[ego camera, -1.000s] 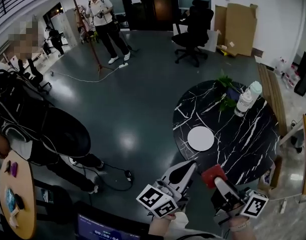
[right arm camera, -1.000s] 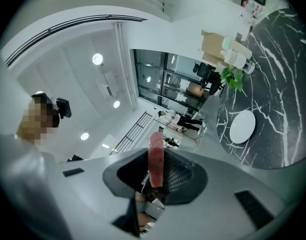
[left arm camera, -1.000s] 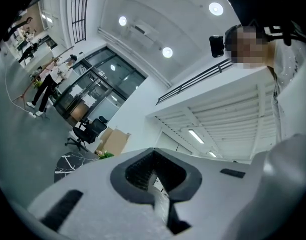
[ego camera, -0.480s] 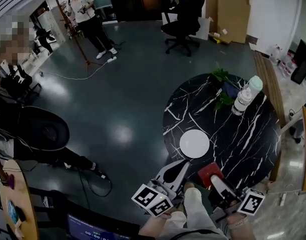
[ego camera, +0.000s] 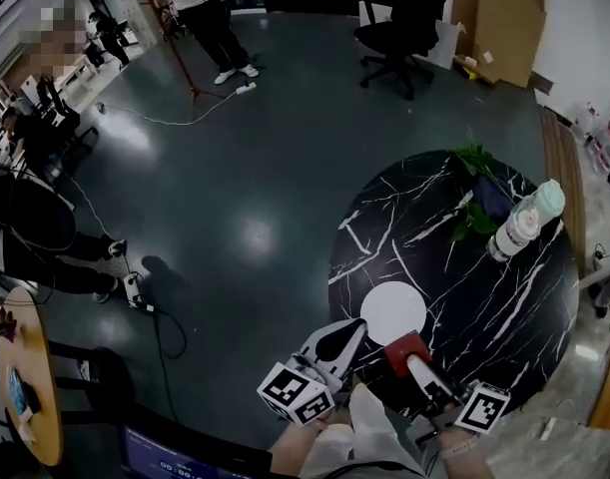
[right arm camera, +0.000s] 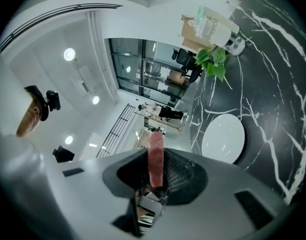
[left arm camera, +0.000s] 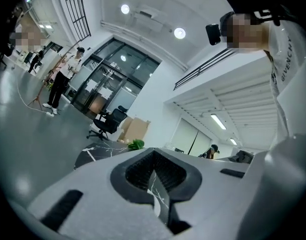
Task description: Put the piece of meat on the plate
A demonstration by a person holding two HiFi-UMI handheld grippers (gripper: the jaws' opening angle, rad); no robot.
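A round white plate (ego camera: 392, 312) lies near the front edge of the black marble table (ego camera: 484, 287). My right gripper (ego camera: 408, 359) is shut on a red piece of meat (ego camera: 403, 350), which hangs just short of the plate's near rim. In the right gripper view the meat (right arm camera: 156, 156) stands edge-on between the jaws, with the plate (right arm camera: 223, 138) ahead and to the right. My left gripper (ego camera: 336, 343) is beside it at the table's left front edge. In its own view, the left gripper (left arm camera: 155, 184) has its jaws together with nothing in them.
A clear bottle (ego camera: 524, 223) and a green plant (ego camera: 477, 183) stand at the table's far side. Beyond it are an office chair (ego camera: 409, 23), cardboard boxes (ego camera: 504, 23) and a standing person (ego camera: 213, 18). A cable (ego camera: 155, 312) lies on the floor at left.
Both grippers have come down and forward towards the table. The plate now lies much closer in front of the meat. The right gripper still holds the meat.
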